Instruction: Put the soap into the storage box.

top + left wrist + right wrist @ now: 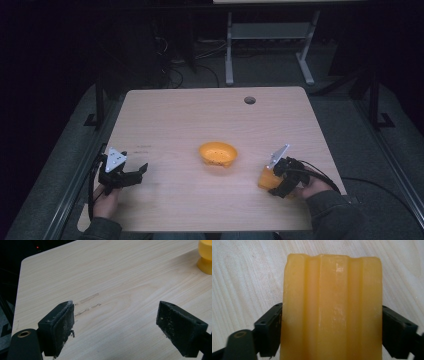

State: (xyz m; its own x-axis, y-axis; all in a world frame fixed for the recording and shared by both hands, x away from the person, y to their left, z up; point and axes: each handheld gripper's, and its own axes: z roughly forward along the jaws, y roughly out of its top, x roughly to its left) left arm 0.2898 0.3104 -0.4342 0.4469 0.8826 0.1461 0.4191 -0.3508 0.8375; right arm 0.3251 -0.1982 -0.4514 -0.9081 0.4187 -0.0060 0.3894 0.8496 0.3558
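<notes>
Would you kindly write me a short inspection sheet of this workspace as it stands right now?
Surface: light wood table, faint marks near the left side, round hole at the far edge.
Job's things: orange bowl mid-table; ridged orange block.
Clutter: nothing seen.
Grippers: left gripper open above bare wood; right gripper fingers close on the block's sides.
Cables: black cable trails off to the right.
Surroundings: dark room, white desk frame behind.
</notes>
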